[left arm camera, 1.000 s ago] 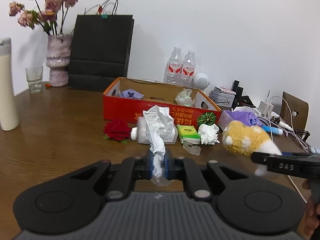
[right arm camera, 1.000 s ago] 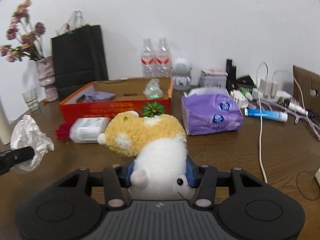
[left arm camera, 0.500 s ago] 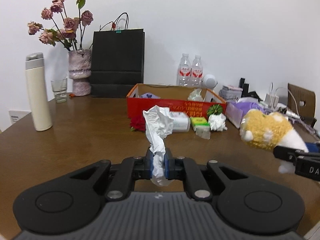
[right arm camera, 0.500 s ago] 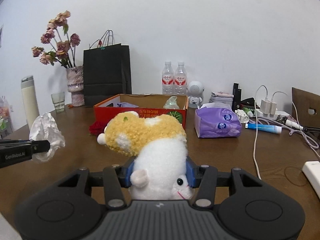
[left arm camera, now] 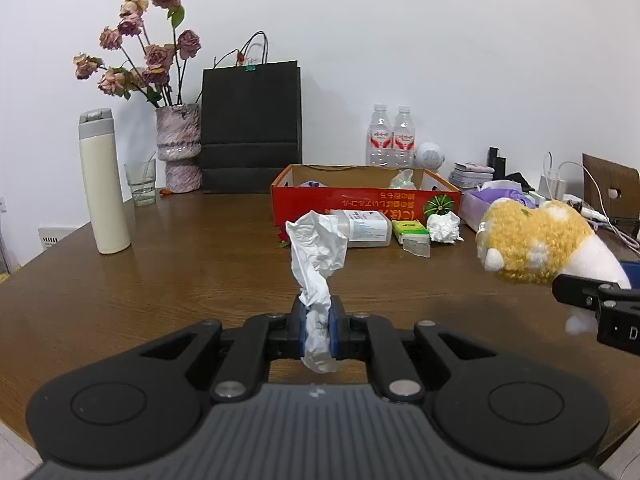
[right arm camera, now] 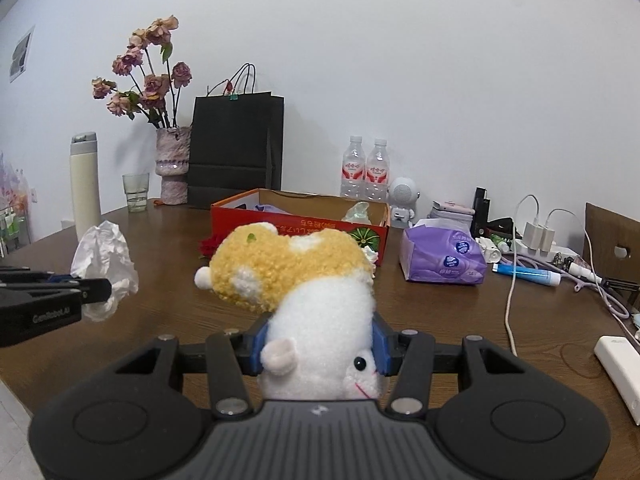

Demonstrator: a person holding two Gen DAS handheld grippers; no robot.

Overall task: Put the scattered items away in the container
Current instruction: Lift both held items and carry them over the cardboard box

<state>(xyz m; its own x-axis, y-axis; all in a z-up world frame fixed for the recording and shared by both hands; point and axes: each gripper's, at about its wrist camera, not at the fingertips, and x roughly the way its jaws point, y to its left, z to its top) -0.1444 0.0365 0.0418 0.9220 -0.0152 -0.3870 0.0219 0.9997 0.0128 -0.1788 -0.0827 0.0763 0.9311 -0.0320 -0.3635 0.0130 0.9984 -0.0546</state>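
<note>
My left gripper [left arm camera: 319, 327] is shut on a crumpled white tissue [left arm camera: 316, 252], held above the wooden table [left arm camera: 180, 280]. The right gripper [right arm camera: 320, 346] is shut on a yellow and white plush toy [right arm camera: 304, 280], which also shows at the right of the left wrist view as the plush toy [left arm camera: 532, 244]. The red cardboard box [left arm camera: 360, 200] stands at mid table, well beyond both grippers. In front of it lie a white plastic bottle [left arm camera: 366, 228], a green packet [left arm camera: 409, 227], a second tissue ball [left arm camera: 444, 227], a red flower [right arm camera: 210, 246] and a green striped ball [left arm camera: 438, 205].
A cream flask [left arm camera: 103, 180], a glass [left arm camera: 140, 182], a vase of dried roses [left arm camera: 178, 148] and a black paper bag [left arm camera: 251, 128] stand at the back left. Two water bottles [left arm camera: 390, 136], a purple tissue pack [right arm camera: 444, 256], cables and chargers [right arm camera: 536, 236] fill the right side.
Both grippers have drawn back from the box with their loads still held; the box and scattered items look smaller and farther. More of the table's left side has come into view.
</note>
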